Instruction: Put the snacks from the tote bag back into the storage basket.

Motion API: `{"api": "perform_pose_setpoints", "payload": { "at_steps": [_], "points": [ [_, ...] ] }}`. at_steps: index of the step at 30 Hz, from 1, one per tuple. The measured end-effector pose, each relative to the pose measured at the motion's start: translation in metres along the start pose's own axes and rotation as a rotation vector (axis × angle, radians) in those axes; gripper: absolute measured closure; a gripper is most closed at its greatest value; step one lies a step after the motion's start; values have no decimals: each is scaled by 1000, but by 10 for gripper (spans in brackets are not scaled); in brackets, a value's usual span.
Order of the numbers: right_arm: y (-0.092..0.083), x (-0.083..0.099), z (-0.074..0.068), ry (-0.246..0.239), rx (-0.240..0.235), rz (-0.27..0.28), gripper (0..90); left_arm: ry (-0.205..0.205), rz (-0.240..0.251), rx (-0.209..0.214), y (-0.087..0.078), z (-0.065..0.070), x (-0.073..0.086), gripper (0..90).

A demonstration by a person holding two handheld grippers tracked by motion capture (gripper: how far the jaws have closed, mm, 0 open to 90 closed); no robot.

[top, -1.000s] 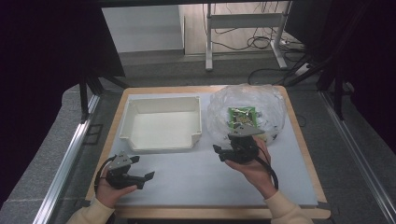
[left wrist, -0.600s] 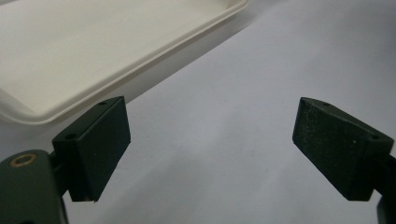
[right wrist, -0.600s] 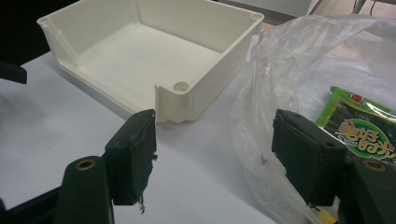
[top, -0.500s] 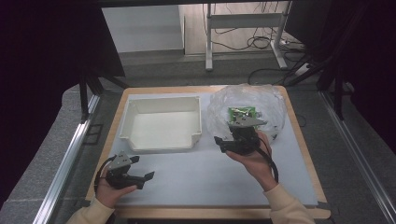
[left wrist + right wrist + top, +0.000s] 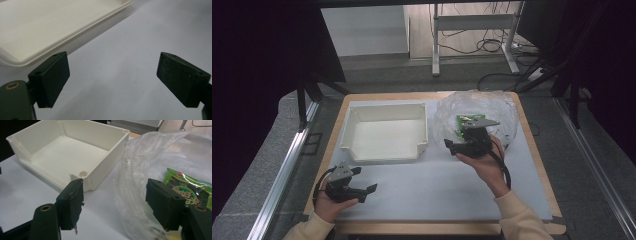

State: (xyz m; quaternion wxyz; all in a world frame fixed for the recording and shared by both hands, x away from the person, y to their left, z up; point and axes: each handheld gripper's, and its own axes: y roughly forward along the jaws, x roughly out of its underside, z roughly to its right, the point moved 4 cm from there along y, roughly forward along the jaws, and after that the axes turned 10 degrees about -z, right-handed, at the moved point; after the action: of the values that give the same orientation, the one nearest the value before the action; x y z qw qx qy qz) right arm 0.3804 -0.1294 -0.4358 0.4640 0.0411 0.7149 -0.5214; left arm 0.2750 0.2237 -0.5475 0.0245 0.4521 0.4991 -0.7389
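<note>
Lying at the table's far right, a crumpled clear plastic bag (image 5: 477, 112) holds green snack packets (image 5: 190, 187); the bag's film stands between those packets and the right gripper (image 5: 460, 145). Just left of the bag sits a white open tray (image 5: 384, 150), empty inside, its near corner close to the right gripper's jaws in the right gripper view. The right gripper, held in the right hand (image 5: 482, 160), hovers at the bag's near edge, jaws spread and gripping nothing. The left gripper (image 5: 362, 191), in the left hand (image 5: 332, 202), sits low at the near left over the white table (image 5: 432, 190), jaws spread wide, empty, tray rim beyond.
</note>
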Motion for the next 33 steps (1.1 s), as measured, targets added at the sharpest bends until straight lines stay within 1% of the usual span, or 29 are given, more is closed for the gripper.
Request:
{"api": "perform_pose_setpoints", "payload": {
  "at_steps": [7, 10, 12, 13, 14, 15, 18, 19, 20, 26, 31, 33],
  "points": [
    [1, -7, 12, 19, 12, 8, 310, -4, 1, 2, 0, 0, 0, 113],
    [2, -8, 19, 36, 21, 7, 310, -3, 0, 3, 0, 0, 0, 113],
    [4, -9, 28, 54, 26, 9, 310, -4, 1, 3, 0, 0, 0, 113],
    [4, -9, 28, 54, 26, 9, 310, -4, 1, 3, 0, 0, 0, 113],
    [5, -9, 33, 68, 29, 11, 311, -2, 0, 3, 0, 0, 0, 113],
    [5, -9, 33, 68, 29, 11, 311, -2, 0, 3, 0, 0, 0, 113],
    [6, -10, 39, 78, 38, 13, 312, -3, 1, 3, 0, 0, 0, 113],
    [7, -11, 44, 89, 41, 18, 313, -3, 2, 4, 0, 0, 0, 113],
    [7, -11, 44, 89, 41, 18, 313, -3, 2, 4, -1, 0, 0, 113],
    [11, -11, 58, 118, 59, 21, 319, -1, 0, 3, 0, 0, 0, 113],
    [16, -12, 72, 152, 57, 22, 325, -1, -1, 1, 0, 0, 0, 113],
    [16, -12, 74, 156, 58, 23, 326, 0, -2, 1, 0, 0, 0, 113]
  ]
}}
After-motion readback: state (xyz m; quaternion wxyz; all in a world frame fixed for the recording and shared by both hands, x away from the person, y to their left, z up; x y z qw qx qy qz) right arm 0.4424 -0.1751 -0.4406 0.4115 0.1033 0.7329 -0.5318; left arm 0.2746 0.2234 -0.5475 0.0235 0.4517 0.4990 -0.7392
